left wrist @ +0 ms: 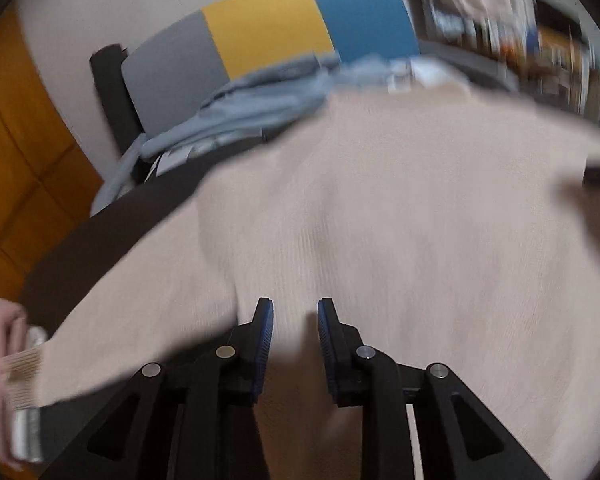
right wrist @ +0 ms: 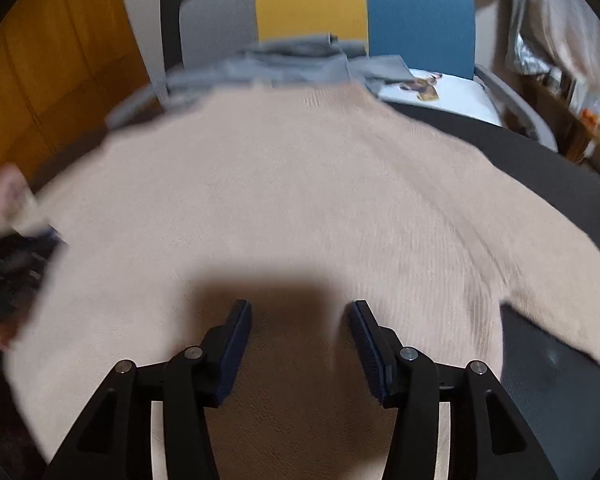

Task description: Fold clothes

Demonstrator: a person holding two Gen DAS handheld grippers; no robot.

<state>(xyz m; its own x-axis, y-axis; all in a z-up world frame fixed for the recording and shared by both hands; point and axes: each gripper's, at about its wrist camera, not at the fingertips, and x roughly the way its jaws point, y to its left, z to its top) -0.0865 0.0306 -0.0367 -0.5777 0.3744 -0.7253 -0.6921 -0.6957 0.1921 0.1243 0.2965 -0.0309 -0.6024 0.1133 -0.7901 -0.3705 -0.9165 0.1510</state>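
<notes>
Beige knit sweater [left wrist: 380,208] spread over a dark surface [left wrist: 100,240], left gripper [left wrist: 295,312] hovering above it with jaws slightly apart and nothing between them, ribbed cuff [left wrist: 20,372] at lower left, blue-grey garments [left wrist: 236,108] heaped beyond, grey-yellow-blue chair back [left wrist: 268,28] behind.

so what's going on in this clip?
A person with a handheld gripper in each hand is folding a beige knit sweater spread flat on a dark surface. The left gripper and right gripper both hover over its body, nothing between the jaws. A grey-blue garment lies beyond, by a multicoloured chair. Frames are blurred.
</notes>
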